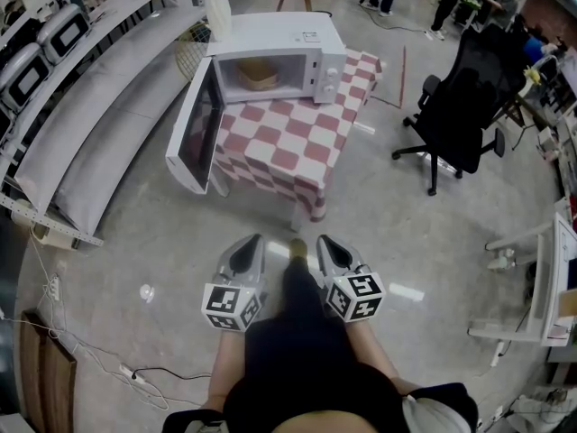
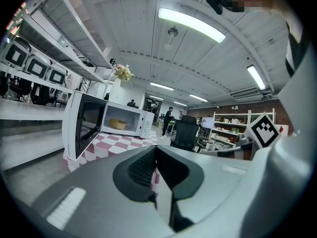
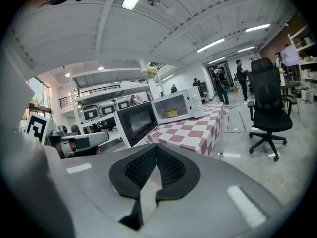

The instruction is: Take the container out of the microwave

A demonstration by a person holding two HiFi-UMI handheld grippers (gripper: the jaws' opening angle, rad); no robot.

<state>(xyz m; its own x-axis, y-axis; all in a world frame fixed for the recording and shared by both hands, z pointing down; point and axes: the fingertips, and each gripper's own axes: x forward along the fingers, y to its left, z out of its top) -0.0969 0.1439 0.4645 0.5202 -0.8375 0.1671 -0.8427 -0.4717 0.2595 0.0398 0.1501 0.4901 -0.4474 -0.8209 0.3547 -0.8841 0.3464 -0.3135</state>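
1. While the microwave [image 1: 279,57] is standing with its door [image 1: 200,124] swung wide to the left, the container [image 1: 258,75] is sitting inside the cavity. Only its tan top and front are showing, and whatever it is holding is too small to make out.
2. A checked cloth [image 1: 311,192] is draping over the edges of the tabletop [image 1: 288,138] and hiding most of the legs beneath it.
3. The person's dark clothing [image 1: 306,368] is filling the bottom of the head view and cutting off most of the arms behind both grippers.
4. The left gripper [image 1: 251,244] is holding its jaws pressed together with nothing between them, and the right gripper [image 1: 326,244] is doing the same.
5. Both grippers are hovering side by side over the floor [image 1: 135,242], well apart from the near corner of the tabletop, with open floor lying between.
6. The open door is jutting out past the left edge of the tabletop toward the long shelves [image 1: 81,124], narrowing the gap on that side.
7. An office chair [image 1: 455,106] is standing well apart on the right, leaving wide floor between it and the tabletop.
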